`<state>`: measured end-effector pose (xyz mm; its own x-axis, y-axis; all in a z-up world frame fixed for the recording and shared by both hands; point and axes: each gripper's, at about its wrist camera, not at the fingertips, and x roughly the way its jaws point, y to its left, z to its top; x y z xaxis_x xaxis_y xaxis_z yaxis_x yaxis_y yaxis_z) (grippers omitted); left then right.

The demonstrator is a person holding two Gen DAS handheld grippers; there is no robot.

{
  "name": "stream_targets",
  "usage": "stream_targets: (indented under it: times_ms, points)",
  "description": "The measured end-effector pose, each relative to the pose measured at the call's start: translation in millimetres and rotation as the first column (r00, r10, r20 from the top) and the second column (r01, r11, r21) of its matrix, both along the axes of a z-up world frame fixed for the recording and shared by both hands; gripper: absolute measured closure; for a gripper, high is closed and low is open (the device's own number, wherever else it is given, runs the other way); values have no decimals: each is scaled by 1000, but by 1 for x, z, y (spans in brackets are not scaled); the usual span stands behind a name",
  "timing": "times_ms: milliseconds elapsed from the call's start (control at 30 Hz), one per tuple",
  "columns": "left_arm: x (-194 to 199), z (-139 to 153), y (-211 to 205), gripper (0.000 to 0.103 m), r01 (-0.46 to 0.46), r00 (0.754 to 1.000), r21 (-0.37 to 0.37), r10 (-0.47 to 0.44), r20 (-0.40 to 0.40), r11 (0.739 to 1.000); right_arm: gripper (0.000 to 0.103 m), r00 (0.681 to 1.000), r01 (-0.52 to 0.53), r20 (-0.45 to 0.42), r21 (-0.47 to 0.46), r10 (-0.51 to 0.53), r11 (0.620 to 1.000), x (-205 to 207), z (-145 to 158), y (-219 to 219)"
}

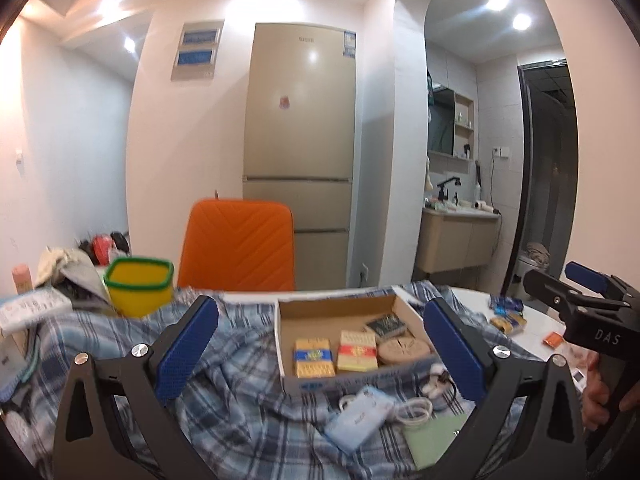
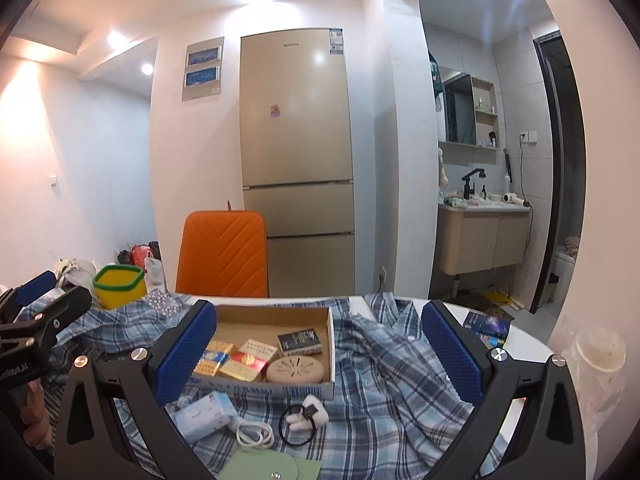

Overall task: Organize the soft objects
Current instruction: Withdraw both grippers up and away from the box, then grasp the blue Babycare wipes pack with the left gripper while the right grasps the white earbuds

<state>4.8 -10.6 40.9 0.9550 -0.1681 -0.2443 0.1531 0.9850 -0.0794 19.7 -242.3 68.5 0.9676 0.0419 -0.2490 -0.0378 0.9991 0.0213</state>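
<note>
Both tools hovered above the table with nothing between their blue pads: the left hand-held gripper (image 1: 320, 354) stood spread wide, and the right hand-held gripper (image 2: 320, 350) was likewise released. The soft thing to organize, a blue plaid shirt (image 2: 384, 364), lay crumpled on the table around and under the cardboard box (image 2: 331, 344), with most of its bulk to the right of the box.

The step in hand looked like an approach to the cloth. To do it well, each gripper would likely need to come down on a raised fold rather than flat fabric, and pinch well clear of the box so that lifting the shirt does not tip it or drag the loose items lying in front of it.

Counted: one shirt, one box. Inside the box were three flat packets (image 2: 248, 360), one dark small book (image 2: 300, 342) and one round tan disc (image 2: 296, 369). In front of the box lay one tissue pack (image 2: 204, 416), one white cable (image 2: 254, 434) and one hair tie with a white charm (image 2: 304, 420). One yellow cup (image 2: 119, 286) stood to the left behind the box.
</note>
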Motion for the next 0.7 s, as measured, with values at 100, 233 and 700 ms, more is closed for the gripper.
stream_targets:
  times_ms: [100, 233, 700]
  points:
    - [-1, -12, 0, 1, 10, 998, -22, -11, -55, 1000, 0, 1000, 0, -28, 6, 0, 1000, 1, -7, 0]
    - [-2, -24, -4, 1, 11, 995, -4, -11, -97, 1000, 0, 998, 3, -64, 8, -2, 1000, 1, -17, -2]
    - [16, -41, -12, 1, 153, 958, 53, -135, -252, 987, 0, 991, -21, -131, -3, 21, 1000, 11, -38, -4]
